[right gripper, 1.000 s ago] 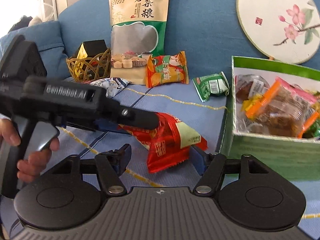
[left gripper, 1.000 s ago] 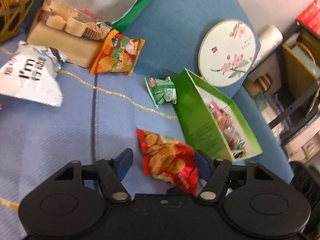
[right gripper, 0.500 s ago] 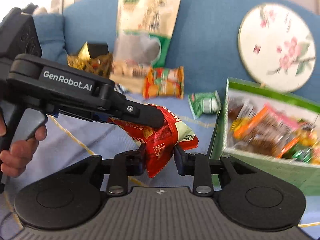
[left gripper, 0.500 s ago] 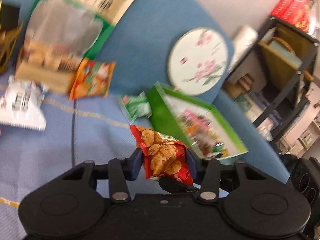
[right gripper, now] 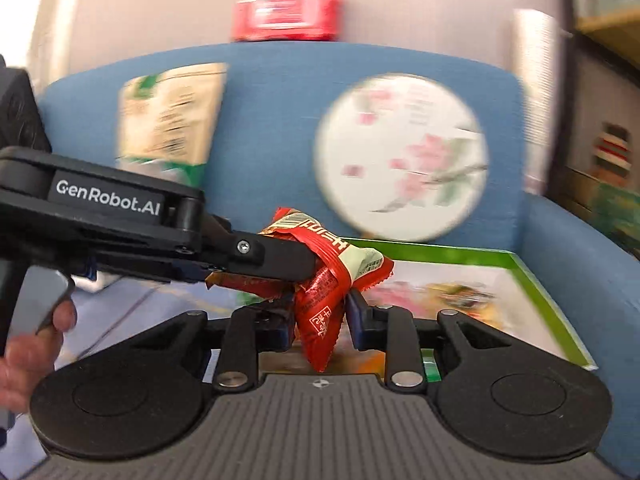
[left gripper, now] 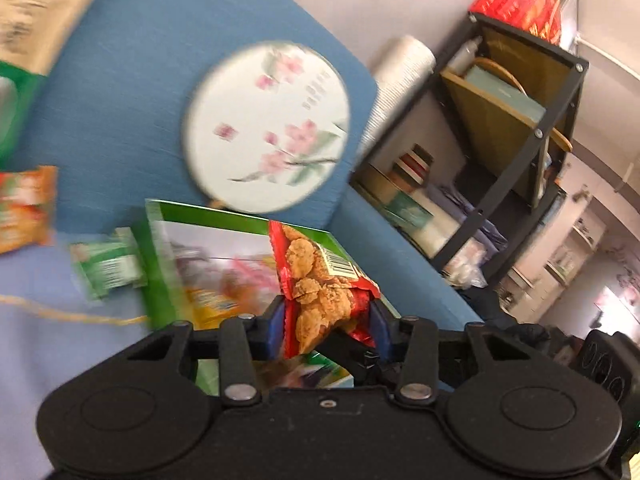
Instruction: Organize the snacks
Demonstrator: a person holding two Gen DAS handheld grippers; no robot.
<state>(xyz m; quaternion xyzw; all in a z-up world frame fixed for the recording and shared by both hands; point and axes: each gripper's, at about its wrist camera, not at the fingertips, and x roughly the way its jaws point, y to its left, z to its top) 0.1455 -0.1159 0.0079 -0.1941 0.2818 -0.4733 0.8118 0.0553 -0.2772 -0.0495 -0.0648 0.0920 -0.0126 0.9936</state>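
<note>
Far left, the orange packet (left gripper: pixel 25 208) is cut off and blurred, and the tall bag's (right gripper: pixel 172 116) print is unreadable. "GenRobot.AI" marks the left hand-held gripper (left gripper: pixel 328 322), clamped on the red snack packet (left gripper: pixel 320 280); the right hand-held gripper (right gripper: pixel 318 322) pinches its lower corner. The packet, on the sofa (left gripper: pixel 160 80) a second ago, now hangs above the green box (right gripper: pixel 532 280), before the round fan (right gripper: pixel 404 156).

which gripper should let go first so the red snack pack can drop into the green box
Either could, as both grip the red snack pack. The left gripper seems the better holder, already over the green box; release the right gripper first.
</note>
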